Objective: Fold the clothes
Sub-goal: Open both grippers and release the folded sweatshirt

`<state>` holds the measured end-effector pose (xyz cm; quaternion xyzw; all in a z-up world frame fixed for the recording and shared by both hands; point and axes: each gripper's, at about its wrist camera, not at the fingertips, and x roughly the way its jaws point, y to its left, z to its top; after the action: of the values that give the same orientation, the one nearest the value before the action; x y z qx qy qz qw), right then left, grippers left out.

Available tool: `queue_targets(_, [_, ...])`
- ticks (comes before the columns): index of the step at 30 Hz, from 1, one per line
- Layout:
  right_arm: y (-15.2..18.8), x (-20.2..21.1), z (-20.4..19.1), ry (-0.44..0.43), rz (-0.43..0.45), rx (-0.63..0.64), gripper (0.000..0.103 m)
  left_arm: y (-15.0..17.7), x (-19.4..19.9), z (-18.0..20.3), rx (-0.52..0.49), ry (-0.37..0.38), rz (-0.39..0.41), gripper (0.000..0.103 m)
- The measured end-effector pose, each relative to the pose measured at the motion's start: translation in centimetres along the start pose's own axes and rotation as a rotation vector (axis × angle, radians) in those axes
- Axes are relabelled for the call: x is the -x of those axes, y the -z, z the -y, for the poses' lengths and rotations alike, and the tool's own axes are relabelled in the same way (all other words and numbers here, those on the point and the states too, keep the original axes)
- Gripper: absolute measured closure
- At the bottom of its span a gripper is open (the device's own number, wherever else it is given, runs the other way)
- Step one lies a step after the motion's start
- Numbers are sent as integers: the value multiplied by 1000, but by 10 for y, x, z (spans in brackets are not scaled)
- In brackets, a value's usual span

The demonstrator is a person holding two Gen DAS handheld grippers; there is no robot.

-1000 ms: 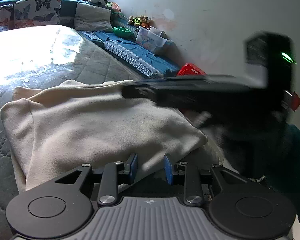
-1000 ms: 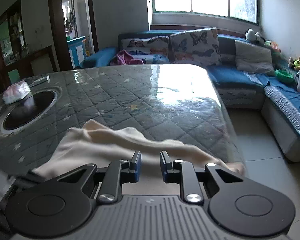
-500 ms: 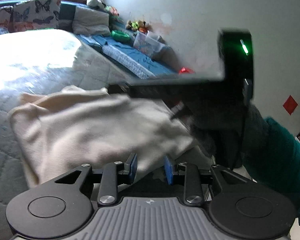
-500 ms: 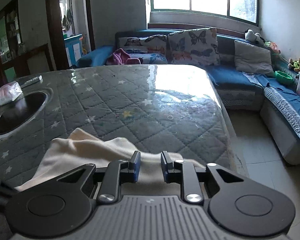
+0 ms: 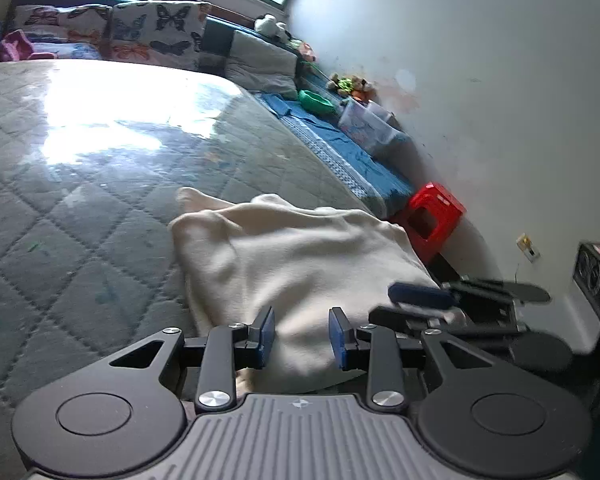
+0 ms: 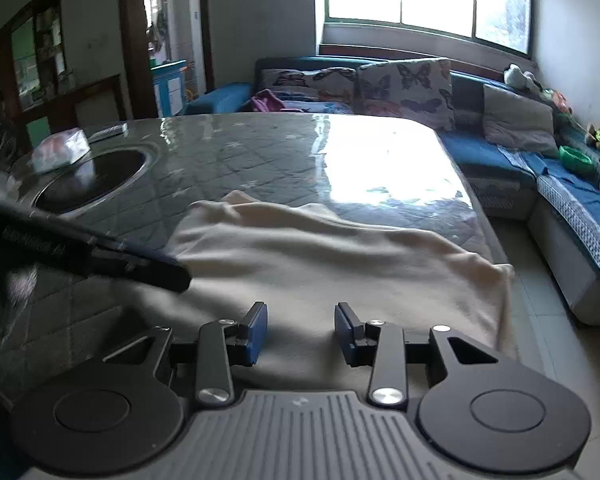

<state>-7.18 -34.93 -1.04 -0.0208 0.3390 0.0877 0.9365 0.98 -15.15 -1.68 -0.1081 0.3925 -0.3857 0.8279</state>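
- Cream garment (image 5: 300, 264), one piece, lies on your quilted bench (image 5: 80, 240) at its near edge, flatter than a second ago.
- Your right hand-held gripper (image 6: 301, 330) is opening above the cloth, gripping nothing.
- Your left hand-held gripper (image 5: 302, 338) stays apart, cloth between unpressed pads.

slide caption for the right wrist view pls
Right gripper, jaws opening, over cream garment on quilted table.

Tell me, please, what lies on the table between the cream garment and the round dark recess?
Only bare quilted table cover lies between the cream garment and the round dark recess; the right wrist view shows this.
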Motion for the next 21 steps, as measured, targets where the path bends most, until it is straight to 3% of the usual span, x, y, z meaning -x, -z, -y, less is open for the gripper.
queue_targets(12, [3, -5, -42, -46, 34, 36, 62, 9, 26, -15, 49, -76, 29, 68])
queue_targets(16, [8, -9, -62, -37, 26, 109, 57, 12, 32, -16, 56, -110, 29, 61])
queue_targets(21, [1, -5, -70, -1, 78, 105, 57, 17, 46, -19, 72, -143, 50, 54])
